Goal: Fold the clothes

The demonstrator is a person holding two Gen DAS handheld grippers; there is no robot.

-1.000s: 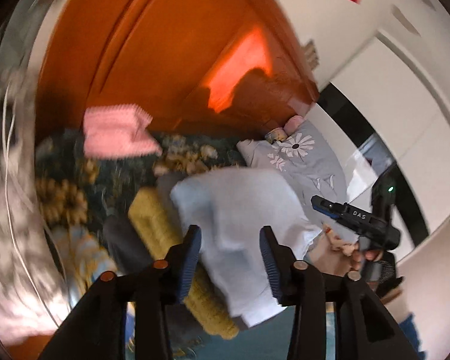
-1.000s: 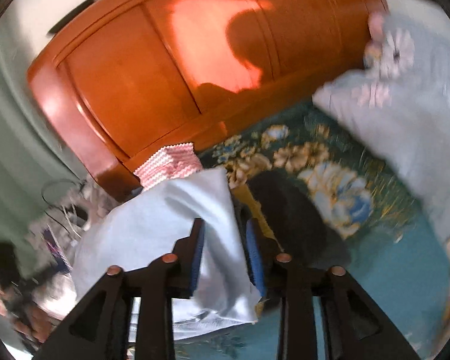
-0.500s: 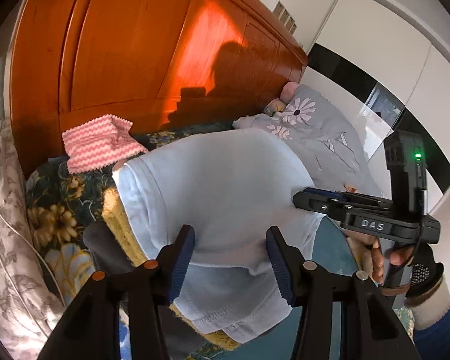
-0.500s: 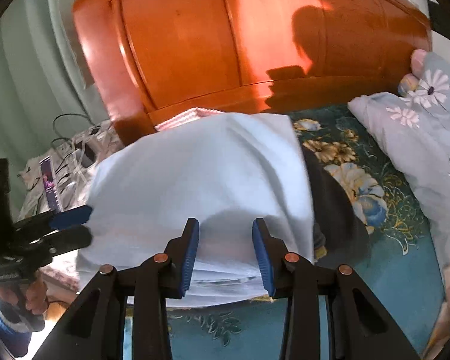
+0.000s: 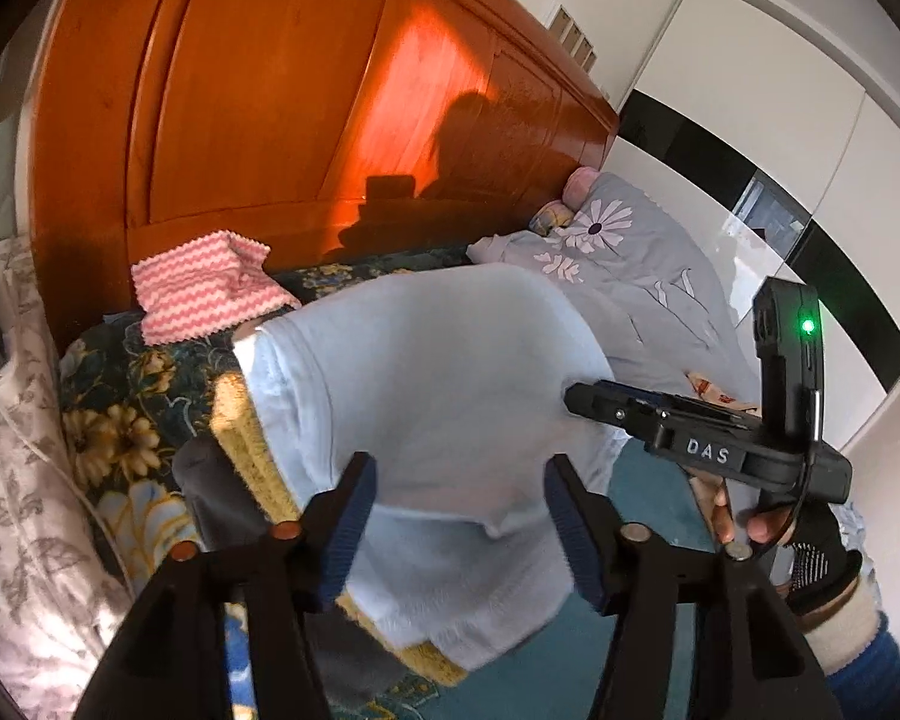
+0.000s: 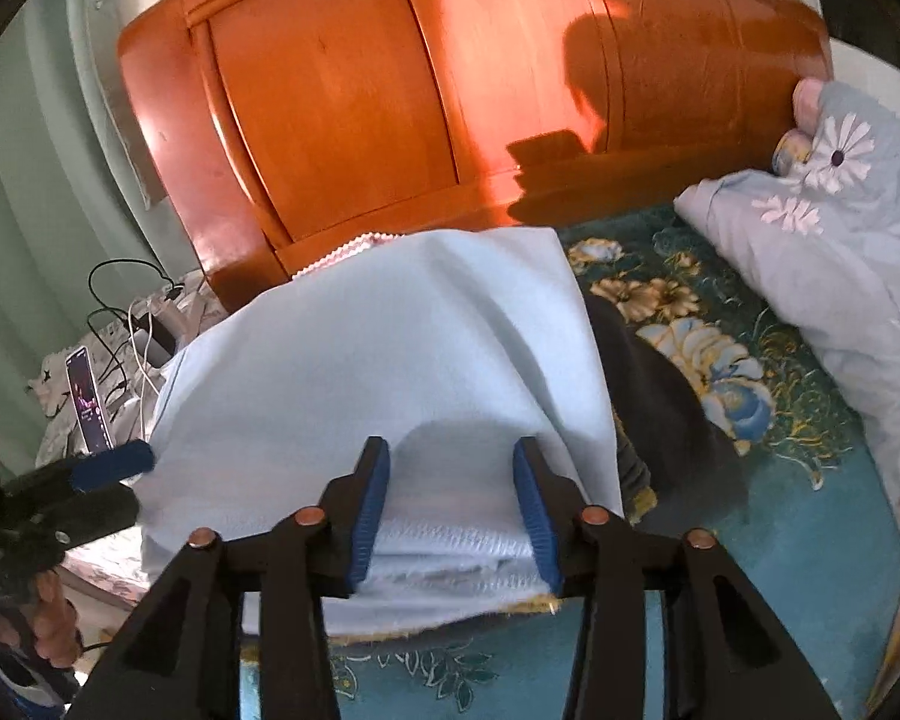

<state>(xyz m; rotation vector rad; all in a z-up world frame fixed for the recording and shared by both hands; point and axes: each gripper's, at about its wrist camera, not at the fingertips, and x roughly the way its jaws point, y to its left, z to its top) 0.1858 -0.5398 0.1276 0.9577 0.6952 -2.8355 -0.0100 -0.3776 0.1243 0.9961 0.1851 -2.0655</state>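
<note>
Both grippers, left (image 5: pixel 459 516) and right (image 6: pixel 450 507), have just spread their jaws, releasing the folded blue garment (image 5: pixel 426 396); back out straight so the stack stays square.

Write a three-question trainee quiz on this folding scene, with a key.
1. True or false: the light blue garment lies on top of a yellow knit.
2. What stands behind the pink zigzag cloth? A) wooden headboard B) mirror C) window
3. Fill in: both the left gripper and the right gripper have jaws that are ___.

Key: 1 true; 2 A, the wooden headboard; 3 open, having just been opening, with the garment's edge between them.
</note>
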